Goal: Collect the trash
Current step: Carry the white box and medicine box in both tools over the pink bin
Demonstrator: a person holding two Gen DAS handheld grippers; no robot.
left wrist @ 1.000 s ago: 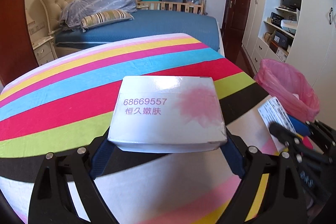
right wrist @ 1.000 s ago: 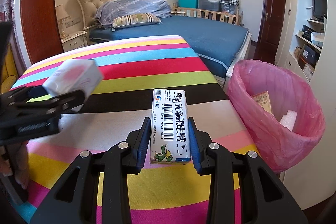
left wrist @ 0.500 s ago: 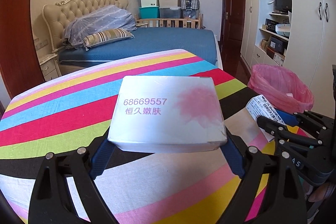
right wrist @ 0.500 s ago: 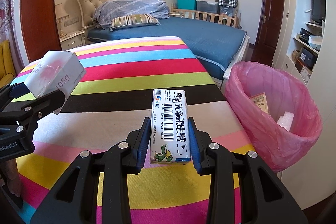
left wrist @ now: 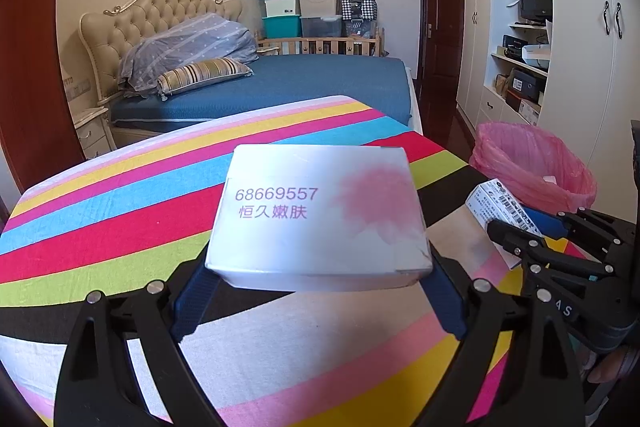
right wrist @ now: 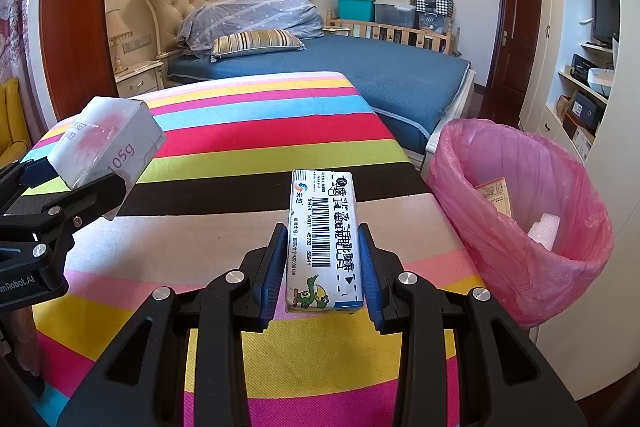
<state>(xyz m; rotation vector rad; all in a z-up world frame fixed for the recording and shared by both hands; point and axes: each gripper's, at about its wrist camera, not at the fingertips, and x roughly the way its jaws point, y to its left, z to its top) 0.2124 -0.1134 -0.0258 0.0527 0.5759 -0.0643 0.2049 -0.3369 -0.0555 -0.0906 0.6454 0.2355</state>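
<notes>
Striped bedcover (right wrist: 256, 155) stretches ahead of our fingers, pink-lined bin (right wrist: 516, 219) past its right edge; left gripper (left wrist: 320, 267) clamps the white box (left wrist: 316, 211), lifted higher than before; right gripper (right wrist: 324, 259) grips the barcoded carton (right wrist: 322, 239).

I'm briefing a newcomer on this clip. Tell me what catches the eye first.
The white box with a pink bloom, clamped in the left gripper above the rainbow-striped cloth. Then the narrow barcoded carton pinched in the right gripper, and the pink-lined bin to its right.
</notes>
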